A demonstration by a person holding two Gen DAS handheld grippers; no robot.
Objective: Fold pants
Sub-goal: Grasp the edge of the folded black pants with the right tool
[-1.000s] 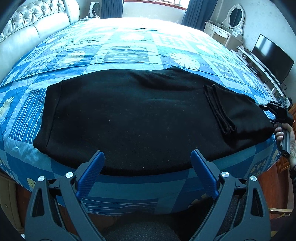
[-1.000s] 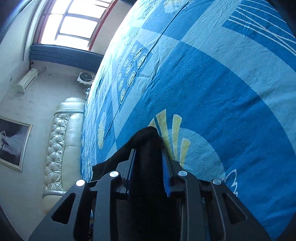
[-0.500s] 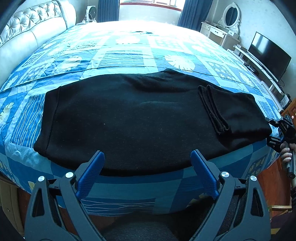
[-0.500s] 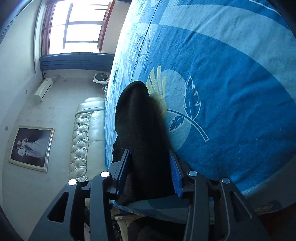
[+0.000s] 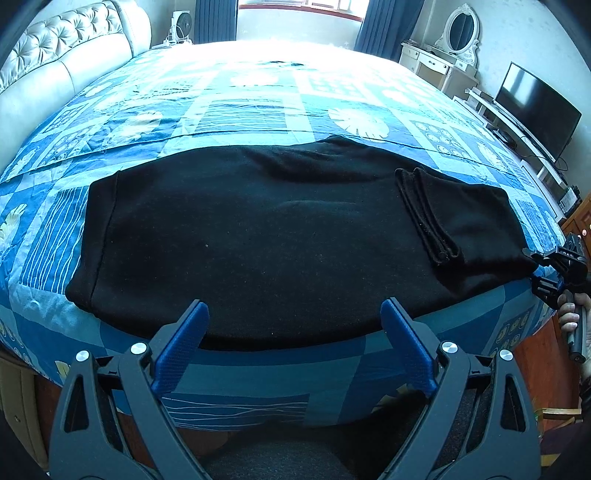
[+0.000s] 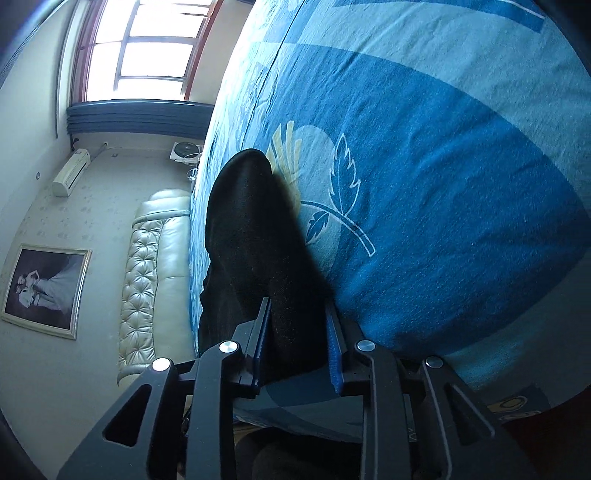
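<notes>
Black pants [image 5: 258, 236] lie flat across the near part of a bed, with the right end folded back over itself so the cuffs [image 5: 424, 218] lie on top. My left gripper [image 5: 295, 325] is open and empty, just short of the pants' near edge. My right gripper [image 5: 543, 273] is at the right end of the pants by the bed's edge, with the fold [image 6: 258, 240] still between its part-open jaws [image 6: 295, 325]; they no longer clamp the cloth.
The bed has a blue patterned cover [image 5: 258, 103]. A padded headboard [image 5: 55, 66] stands at the left. A TV [image 5: 535, 110] and a dresser with a mirror [image 5: 458, 33] stand at the right. The bed's near edge [image 5: 258, 384] drops below my left gripper.
My right gripper has drawn back off the bed's right edge and its jaws have opened, letting go of the folded end. The left gripper pulled back slightly and stays open.
</notes>
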